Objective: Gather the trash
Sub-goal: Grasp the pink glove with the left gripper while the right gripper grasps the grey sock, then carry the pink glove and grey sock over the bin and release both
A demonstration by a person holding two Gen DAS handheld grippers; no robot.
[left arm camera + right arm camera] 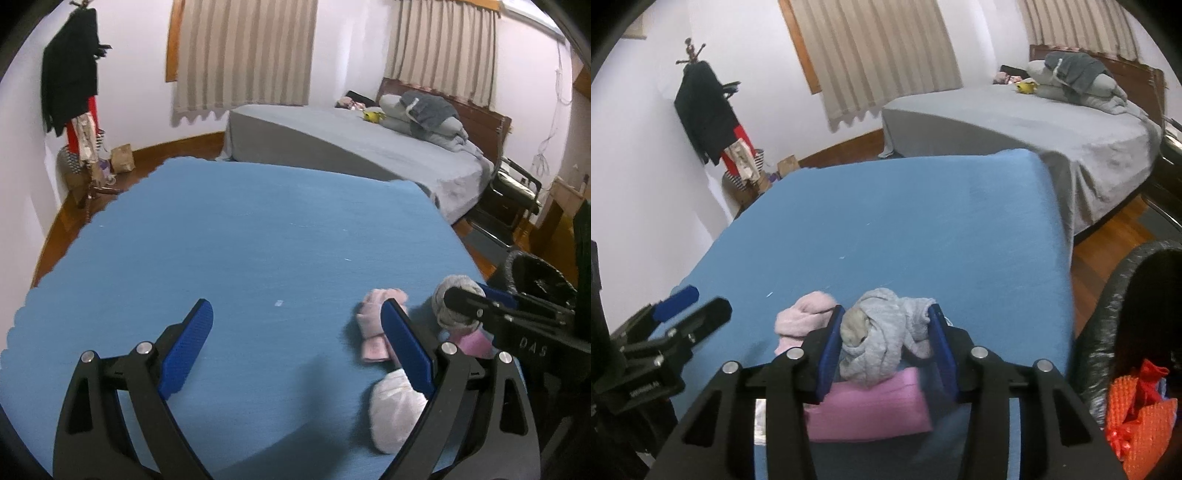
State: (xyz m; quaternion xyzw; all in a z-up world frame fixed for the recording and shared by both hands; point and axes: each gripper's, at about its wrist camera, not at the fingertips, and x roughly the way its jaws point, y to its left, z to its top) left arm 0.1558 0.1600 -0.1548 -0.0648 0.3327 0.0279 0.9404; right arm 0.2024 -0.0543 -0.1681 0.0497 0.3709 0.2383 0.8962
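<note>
Between the blue pads of the right gripper [884,345] sits a grey crumpled wad [875,343], both pads against it — clamped, on top of a pink piece [868,406] on the blue table [886,229]. This looks like the pick-up step; next comes a lift and carry to the black bin bag [1108,332] at its right. The left gripper [295,354] hangs wide apart — empty, pink scraps [373,332] beside its right finger.

Quick count: four soft bundles on the blue counter [240,251], near its right front corner: one grey bundle [875,339], one pale pink bundle [803,319], one folded brighter pink piece [871,410], one whitish bundle [397,410]. One black trash bag [1108,332] past the right edge. Two grippers.
</note>
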